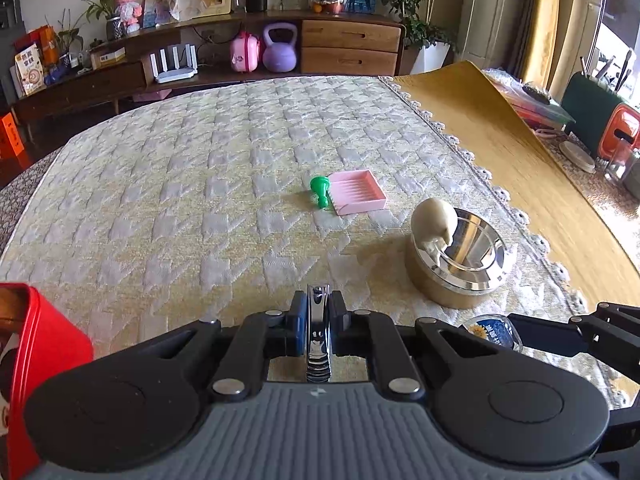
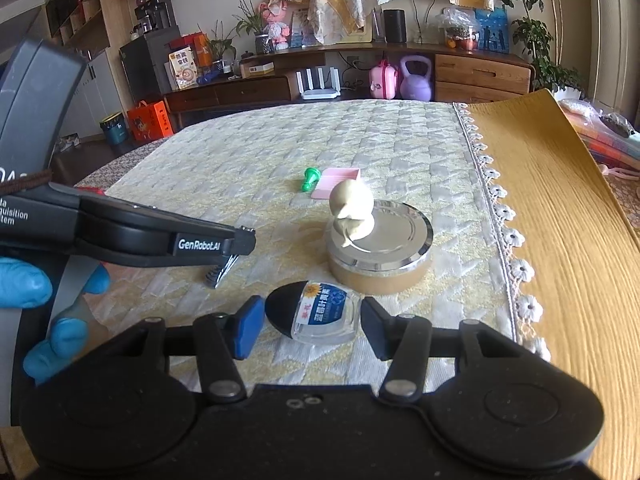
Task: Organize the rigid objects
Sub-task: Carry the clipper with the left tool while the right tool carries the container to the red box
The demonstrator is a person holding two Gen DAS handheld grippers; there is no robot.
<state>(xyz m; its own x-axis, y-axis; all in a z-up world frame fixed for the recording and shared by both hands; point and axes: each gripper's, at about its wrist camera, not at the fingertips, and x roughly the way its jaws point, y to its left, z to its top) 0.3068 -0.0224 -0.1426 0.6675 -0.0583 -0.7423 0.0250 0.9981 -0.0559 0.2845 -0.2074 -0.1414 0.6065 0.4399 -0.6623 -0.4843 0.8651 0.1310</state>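
My left gripper (image 1: 318,312) is shut on a chrome nail clipper (image 1: 318,328) that lies on the quilted cloth; the right wrist view shows the clipper (image 2: 222,270) poking out under that gripper (image 2: 240,240), which a blue-gloved hand (image 2: 24,284) holds. A small clear case with a black lid and a sunflower label (image 2: 316,316) sits between my right gripper's (image 2: 312,326) pads, which touch both its sides. Further off stand a gold round tin with a mirror lid (image 2: 396,264) bearing a cream figurine (image 2: 352,204), a pink ridged tray (image 1: 358,192) and a green pawn-like piece (image 1: 320,190).
A red tin (image 1: 44,344) stands at the near left of the left gripper. The quilted cloth (image 1: 200,180) ends in a lace trim on the right, beside a yellow mat (image 1: 500,140). A low sideboard (image 1: 348,48) with clutter lies beyond the table.
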